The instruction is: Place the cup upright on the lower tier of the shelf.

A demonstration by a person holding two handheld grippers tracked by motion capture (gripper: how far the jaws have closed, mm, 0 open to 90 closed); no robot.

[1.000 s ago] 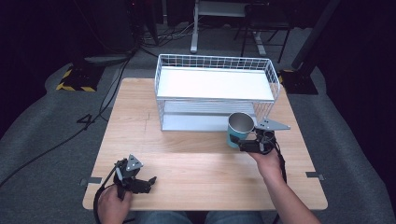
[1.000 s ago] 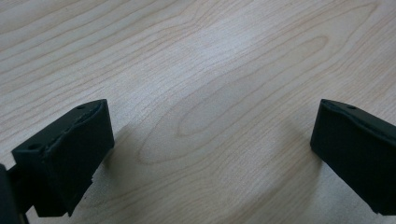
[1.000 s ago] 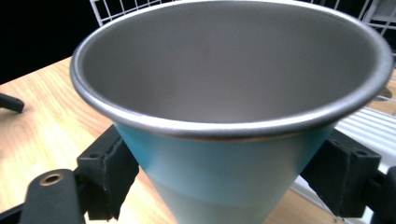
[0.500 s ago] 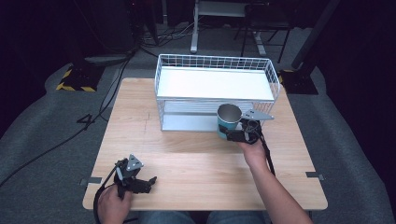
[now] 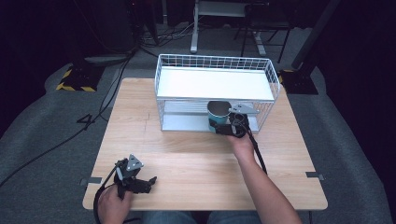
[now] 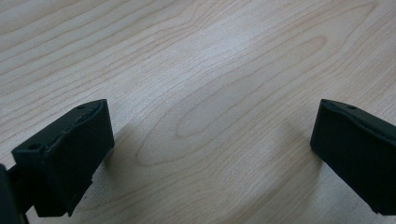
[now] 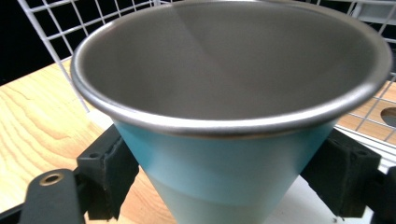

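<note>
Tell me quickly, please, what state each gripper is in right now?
Left gripper: open, nothing between its jaws, low over the table.
Right gripper: shut on the teal cup, at the wire rack.

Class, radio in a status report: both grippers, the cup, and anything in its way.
Right gripper shut on teal cup, at the wire rack's lower shelf opening. Left gripper open, low over table. Rack's upper shelf close above cup.

White wire rack (image 5: 264,74) blocks the far tabletop (image 5: 196,158).
</note>
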